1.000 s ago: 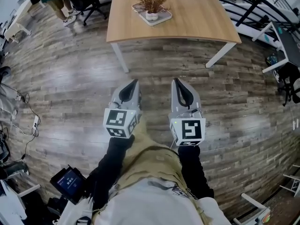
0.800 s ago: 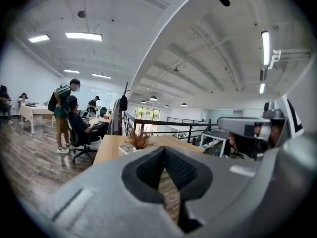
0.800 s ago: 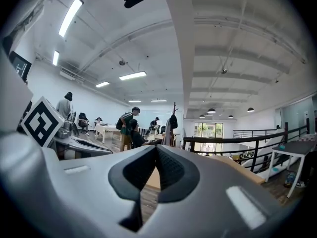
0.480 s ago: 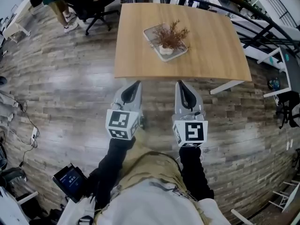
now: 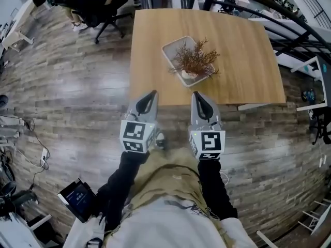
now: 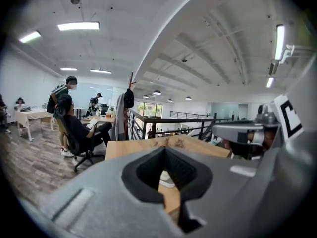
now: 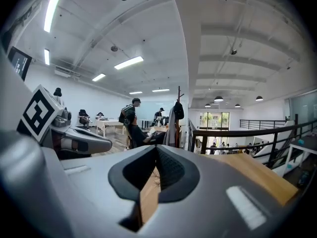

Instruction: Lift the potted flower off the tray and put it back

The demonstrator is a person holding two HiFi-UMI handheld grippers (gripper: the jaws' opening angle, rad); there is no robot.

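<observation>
The flower [image 5: 195,63] stands in its white pot [image 5: 189,75] at the near right corner of the tray [image 5: 173,46], close to the rim. The tray lies slantwise near the middle of the table [image 5: 248,50]. The dry twigs [image 5: 207,58] spread wider than the pot and reach past the tray's edge.

That spread is the main hazard. Fingers coming in level would probably meet the twigs before the pot, and could snap them or tip the plant. The pot looks small and light, so a push from one side alone could topple it or slide the tray along with it. Because it stands so near the rim, it could also come back down on the rim and end up tilted.

Both pairs of fingers [image 5: 150,99] are clenched with nothing between them. If they are not spread before they reach the pot, they will shove it rather than take it.

The left gripper [image 5: 153,93] and the right gripper [image 5: 195,93] are held side by side and a little apart, on arms in dark sleeves [image 5: 121,182] stretched forward. They point at the table and only slightly downward, with the marker cubes [image 5: 208,143] facing up. Their tips reach the table's near edge, well short of the tray. The flower is about straight ahead of the right gripper.
</observation>
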